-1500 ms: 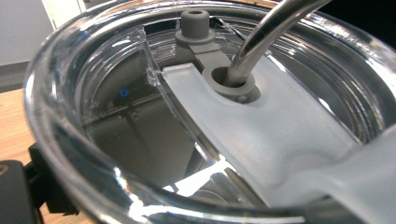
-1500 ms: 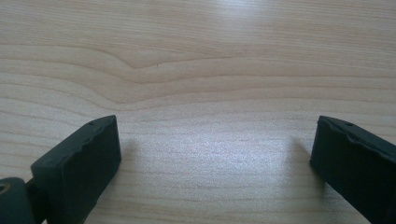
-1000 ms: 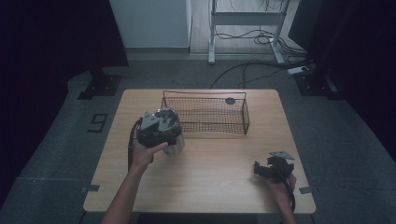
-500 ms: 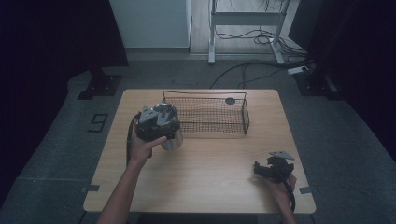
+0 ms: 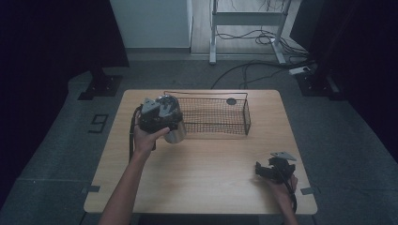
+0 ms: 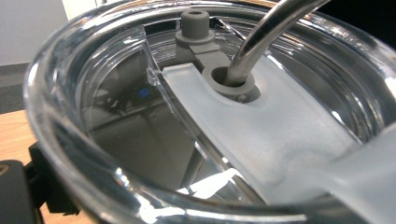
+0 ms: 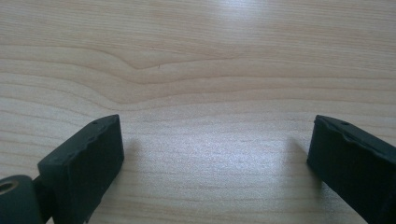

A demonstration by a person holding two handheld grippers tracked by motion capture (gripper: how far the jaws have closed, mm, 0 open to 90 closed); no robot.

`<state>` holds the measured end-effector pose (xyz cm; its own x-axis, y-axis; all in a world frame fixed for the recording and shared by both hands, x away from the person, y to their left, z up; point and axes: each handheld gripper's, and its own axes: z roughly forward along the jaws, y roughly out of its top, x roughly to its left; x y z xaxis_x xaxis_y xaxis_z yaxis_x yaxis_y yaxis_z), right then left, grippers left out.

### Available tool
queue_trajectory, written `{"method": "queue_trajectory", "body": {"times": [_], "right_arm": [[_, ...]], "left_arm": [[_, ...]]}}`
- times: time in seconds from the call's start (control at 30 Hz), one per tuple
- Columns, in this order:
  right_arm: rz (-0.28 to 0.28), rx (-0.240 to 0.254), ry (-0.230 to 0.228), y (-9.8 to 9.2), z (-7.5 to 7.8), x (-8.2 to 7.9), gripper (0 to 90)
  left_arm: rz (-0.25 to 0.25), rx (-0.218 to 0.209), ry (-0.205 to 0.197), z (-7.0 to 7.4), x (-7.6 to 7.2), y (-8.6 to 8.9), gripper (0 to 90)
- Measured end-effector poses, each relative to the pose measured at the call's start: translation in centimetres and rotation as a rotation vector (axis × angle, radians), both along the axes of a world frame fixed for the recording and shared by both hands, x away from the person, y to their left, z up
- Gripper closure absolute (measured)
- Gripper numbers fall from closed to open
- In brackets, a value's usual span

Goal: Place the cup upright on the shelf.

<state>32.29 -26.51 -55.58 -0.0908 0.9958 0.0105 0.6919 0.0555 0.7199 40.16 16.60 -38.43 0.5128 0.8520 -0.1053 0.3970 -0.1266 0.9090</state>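
Note:
A steel tumbler (image 5: pixel 177 136) with a clear lid (image 6: pixel 116 121) and a bent metal straw (image 6: pixel 261 42) hangs just above the table at the left end of the wire basket (image 5: pixel 220 123). My left gripper (image 5: pixel 168 125) is shut on it, held from above by the person's left hand. In the left gripper view the straw passes through a grey stopper (image 6: pixel 229 79) in the lid, and one black jaw shows at the bottom left. My right gripper (image 5: pixel 268 169) rests open near the table's front right corner, with bare wood (image 7: pixel 210 116) between its jaws.
The black wire basket stands at the back middle of the wooden table (image 5: pixel 211 187), with a small dark disc (image 5: pixel 231 101) at its far right. Cables and a metal stand lie on the floor behind the table.
My left gripper has carried the tumbler away from the person and slightly right, up to the basket's left end. The right gripper has stayed still.

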Motion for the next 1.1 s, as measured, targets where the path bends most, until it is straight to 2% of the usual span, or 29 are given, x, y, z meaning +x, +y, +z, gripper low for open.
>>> {"method": "queue_trajectory", "body": {"times": [0.23, 0.4, 0.57, 0.73, 0.83, 1.1], "right_arm": [[0.0, 0.0, -0.003, 0.0, 0.0, 0.0, 3.4], [0.0, 0.0, -0.005, 0.0, 0.0, 0.0, 3.5], [0.0, 0.0, -0.005, 0.0, 0.0, 0.0, 3.5], [0.0, 0.0, -0.005, 0.0, 0.0, 0.0, 3.6], [-0.003, 0.0, -0.007, 0.0, 0.0, 0.0, 4.1], [-0.006, -0.001, -0.01, 0.0, 0.0, 0.0, 4.9]], "left_arm": [[0.012, 0.012, 0.005, 0.1, 0.8, -0.1, 3.9], [0.017, -0.017, 0.014, 0.5, 1.7, 0.0, 3.9], [0.025, -0.017, 0.008, 0.9, 2.0, 0.0, 3.9], [0.028, -0.002, 0.005, 1.3, 2.4, -0.2, 3.9], [0.026, -0.011, 0.005, 1.5, 2.6, -0.2, 3.9], [0.045, 0.015, 0.006, 1.8, 3.8, -0.2, 3.9]]}}
